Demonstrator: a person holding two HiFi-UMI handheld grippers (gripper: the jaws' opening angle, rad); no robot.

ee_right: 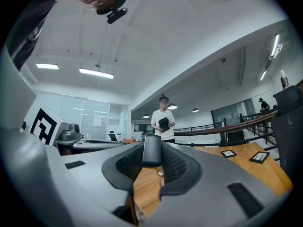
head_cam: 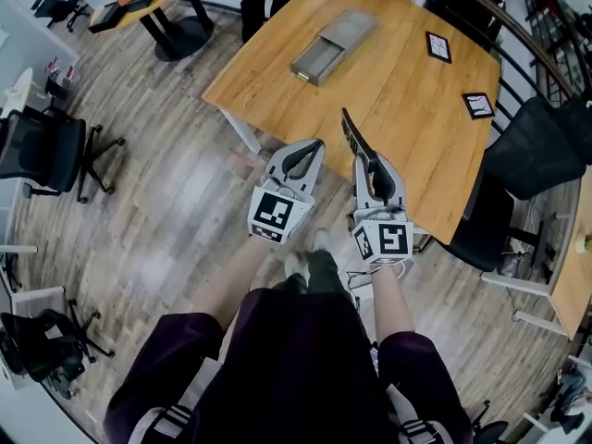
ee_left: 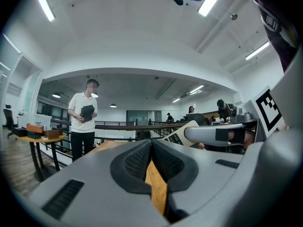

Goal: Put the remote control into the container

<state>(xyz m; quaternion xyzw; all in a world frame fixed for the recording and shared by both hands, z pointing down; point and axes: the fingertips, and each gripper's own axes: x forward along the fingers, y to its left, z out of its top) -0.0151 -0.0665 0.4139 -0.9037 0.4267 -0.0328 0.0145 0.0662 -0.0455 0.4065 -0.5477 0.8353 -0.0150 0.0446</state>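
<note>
Dark slim remote control (head_cam: 354, 139) clamped by one end in right tool (head_cam: 368, 169), centre frame, near table (head_cam: 388, 109) edge; grey container (head_cam: 359, 24) upper centre, well apart. Left tool (head_cam: 303, 158) jaws together, nothing between. Judged light, stiff, smooth-cased; long overhang, so mid-body hold pref'd vs. pivoting.

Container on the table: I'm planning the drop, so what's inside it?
The container looks empty in its open near half; a flat cover hides the far half.

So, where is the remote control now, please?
Head view: the remote control is in the right gripper, by the table's near edge, short of the container.
</note>
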